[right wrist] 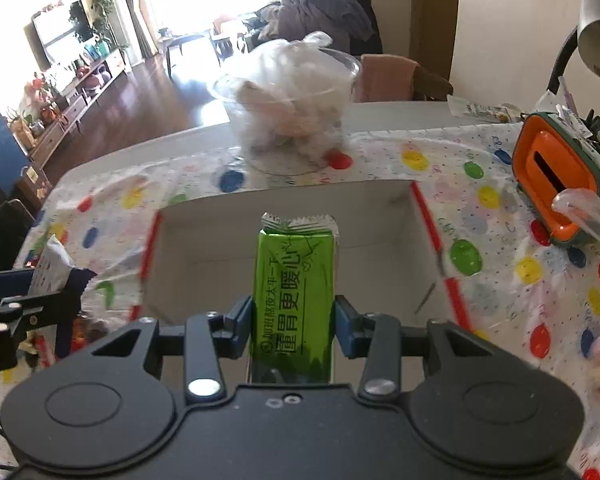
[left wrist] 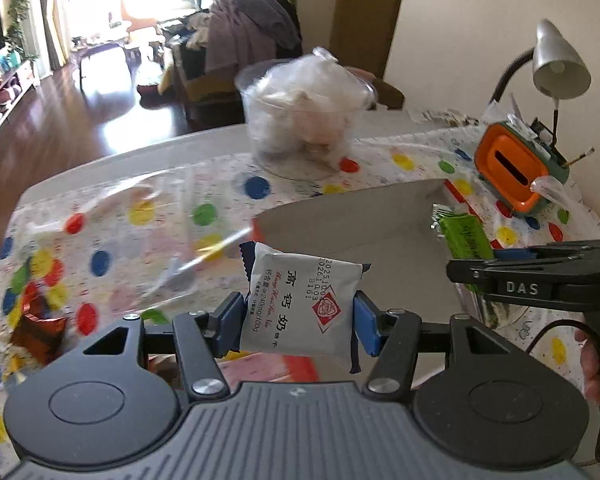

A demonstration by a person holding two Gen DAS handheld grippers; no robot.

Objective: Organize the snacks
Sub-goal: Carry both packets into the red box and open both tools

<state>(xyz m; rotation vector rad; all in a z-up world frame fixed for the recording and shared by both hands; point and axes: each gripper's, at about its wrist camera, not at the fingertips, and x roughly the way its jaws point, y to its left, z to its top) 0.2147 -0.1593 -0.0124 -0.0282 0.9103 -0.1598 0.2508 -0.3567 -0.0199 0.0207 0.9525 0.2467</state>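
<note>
Both hands are loaded, and neither snack has yet reached the box, so the sorting is under way rather than finished. The left gripper pinches a flat white foil packet with red and black printing across its width, the blue pads pressing on its two side edges. The packet hangs above the near left corner of the open white cardboard box with red edging, not inside it. The right gripper clamps a long green foil-wrapped bar with a crimped silver end between its pads; the bar points forward over the box's interior, held clear of its floor.

What shows of the box floor looks bare, though the grippers hide its near part, so most of the collecting seems still to come. Judging by the table, more is left: a brown-orange wrapper lies at the left on the polka-dot plastic tablecloth, and some pale, blurred items sit at the far right edge of the right wrist view. A clear plastic tub stuffed with white bags stands beyond the box; whether it belongs to the job cannot be told.

The white packet is puffy and slightly creased, with dark serrated seams at its ends. The green bar is glossy and stiff-looking, its printed face upward, and sits straight in the grip.
</note>
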